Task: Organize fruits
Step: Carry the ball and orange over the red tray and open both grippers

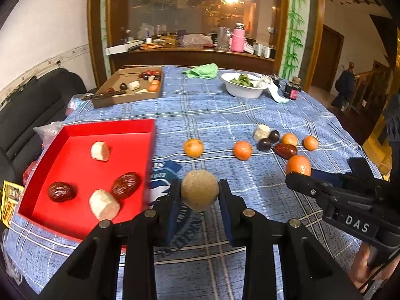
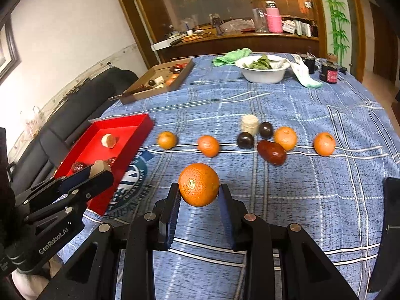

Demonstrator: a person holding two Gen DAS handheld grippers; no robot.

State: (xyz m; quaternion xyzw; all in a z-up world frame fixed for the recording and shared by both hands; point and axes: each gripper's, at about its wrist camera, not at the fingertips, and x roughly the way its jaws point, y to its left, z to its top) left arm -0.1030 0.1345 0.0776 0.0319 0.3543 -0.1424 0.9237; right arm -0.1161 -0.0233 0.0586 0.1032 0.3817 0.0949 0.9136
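Fruit pinched across widest girth: left hand-held gripper (image 1: 200,195) clamps tan ball (image 1: 200,190), right hand-held gripper (image 2: 199,192) clamps orange (image 2: 199,184), likely bound for red tray (image 1: 110,125).

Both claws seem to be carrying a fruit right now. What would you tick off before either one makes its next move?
1. Left gripper holds its tan round fruit between both fingers, lifted off the cloth: ok.
2. Right gripper holds the large orange centred between its fingers: ok.
3. Red tray has bare floor left among the two dates and two pale pieces: ok.
4. The two grippers sit close side by side, so a sideways swing might clash: not ok.
5. Whether the orange belongs in the red tray: cannot tell.
6. Fruit left on the blue tablecloth, out of the carried fruits' way: ok.
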